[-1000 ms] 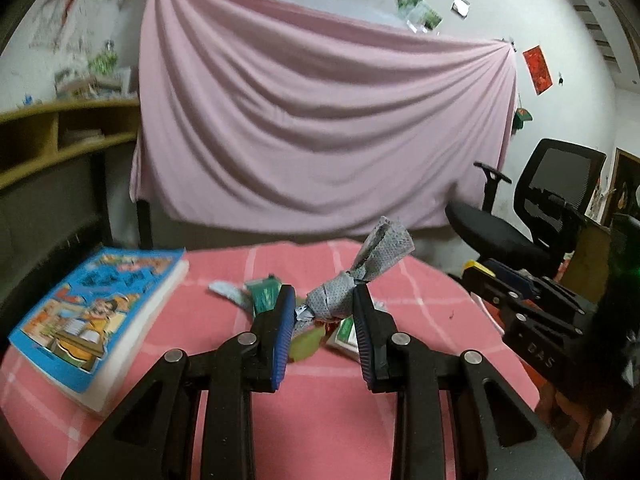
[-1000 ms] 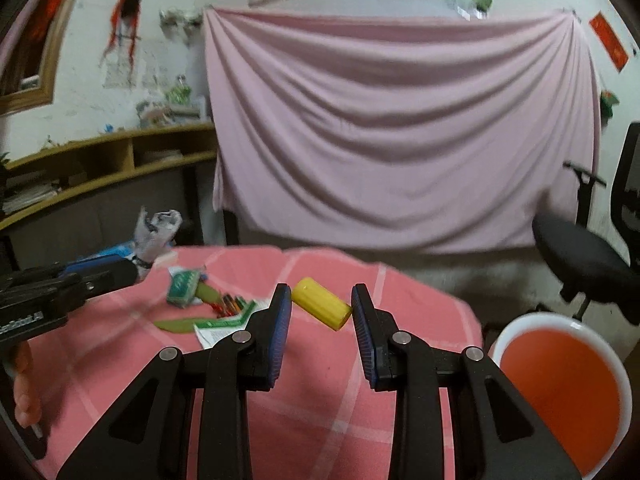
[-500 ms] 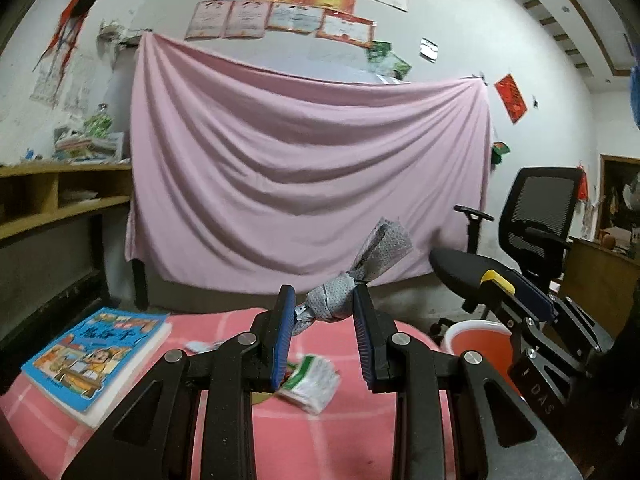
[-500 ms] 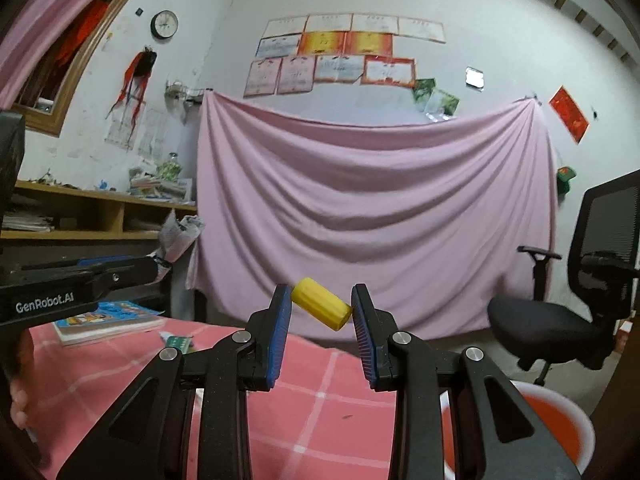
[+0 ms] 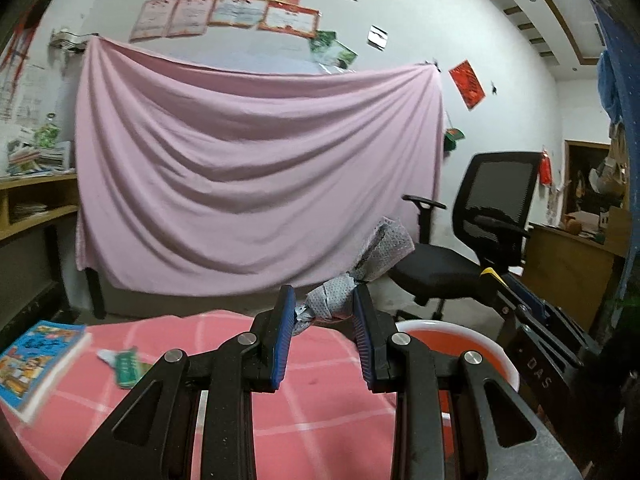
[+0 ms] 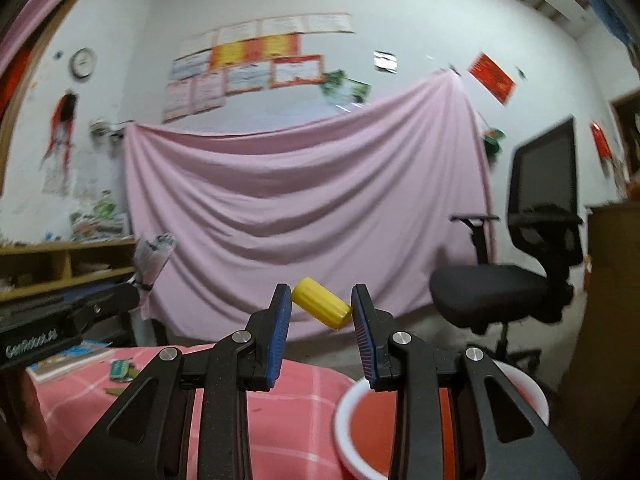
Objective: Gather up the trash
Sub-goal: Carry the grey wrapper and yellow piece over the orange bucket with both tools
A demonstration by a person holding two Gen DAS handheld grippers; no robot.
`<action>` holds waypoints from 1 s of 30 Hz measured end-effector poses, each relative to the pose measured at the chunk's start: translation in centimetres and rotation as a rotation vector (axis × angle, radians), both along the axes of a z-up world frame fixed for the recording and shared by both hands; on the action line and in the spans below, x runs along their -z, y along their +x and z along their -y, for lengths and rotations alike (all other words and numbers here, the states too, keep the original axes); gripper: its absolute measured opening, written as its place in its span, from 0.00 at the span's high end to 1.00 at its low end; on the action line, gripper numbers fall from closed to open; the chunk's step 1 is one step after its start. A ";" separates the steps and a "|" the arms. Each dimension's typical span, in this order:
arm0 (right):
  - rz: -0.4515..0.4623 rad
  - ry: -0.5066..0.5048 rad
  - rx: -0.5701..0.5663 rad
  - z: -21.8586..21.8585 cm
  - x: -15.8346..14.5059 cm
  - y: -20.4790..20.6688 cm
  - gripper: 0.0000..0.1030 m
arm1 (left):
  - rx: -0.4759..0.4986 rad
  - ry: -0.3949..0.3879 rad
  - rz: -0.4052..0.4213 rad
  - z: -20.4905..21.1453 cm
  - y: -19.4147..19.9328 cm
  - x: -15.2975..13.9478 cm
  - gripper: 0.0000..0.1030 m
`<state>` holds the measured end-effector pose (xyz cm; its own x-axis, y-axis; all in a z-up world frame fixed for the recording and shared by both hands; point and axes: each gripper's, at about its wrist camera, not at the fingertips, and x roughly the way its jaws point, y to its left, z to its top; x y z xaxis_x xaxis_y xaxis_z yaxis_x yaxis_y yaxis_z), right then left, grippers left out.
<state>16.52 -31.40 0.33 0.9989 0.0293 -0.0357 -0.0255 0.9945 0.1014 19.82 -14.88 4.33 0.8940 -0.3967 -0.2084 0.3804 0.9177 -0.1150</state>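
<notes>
Fingers, blue-padded, left gripper [image 5: 323, 326]: clamped on a twisted grey paper wrapper [image 5: 352, 276], held aloft just short of the orange plastic basin with white rim [image 5: 460, 330]. Fingers, right gripper [image 6: 320, 326]: clamped on a small yellow ribbed plastic cylinder [image 6: 320, 309], above the basin's near rim [image 6: 342, 408]. Green packet [image 5: 127, 368] and picture book [image 5: 38, 354]: on the pink checked tablecloth [image 5: 320, 416], well away from the basin. Handling note: each load was best carried squarely over the basin's middle before release, since the light wrapper could drift past the rim.
</notes>
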 end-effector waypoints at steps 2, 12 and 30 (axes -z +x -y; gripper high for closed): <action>-0.031 0.032 0.026 1.3 0.2 0.4 0.72 | 0.019 0.005 -0.012 1.5 0.5 0.1 0.76; -0.211 0.212 0.136 7.7 2.1 2.3 0.72 | 0.122 0.036 -0.173 8.7 4.4 1.9 0.76; -0.364 0.327 0.160 10.9 3.9 3.6 0.71 | 0.187 0.104 -0.414 13.9 8.1 4.9 0.76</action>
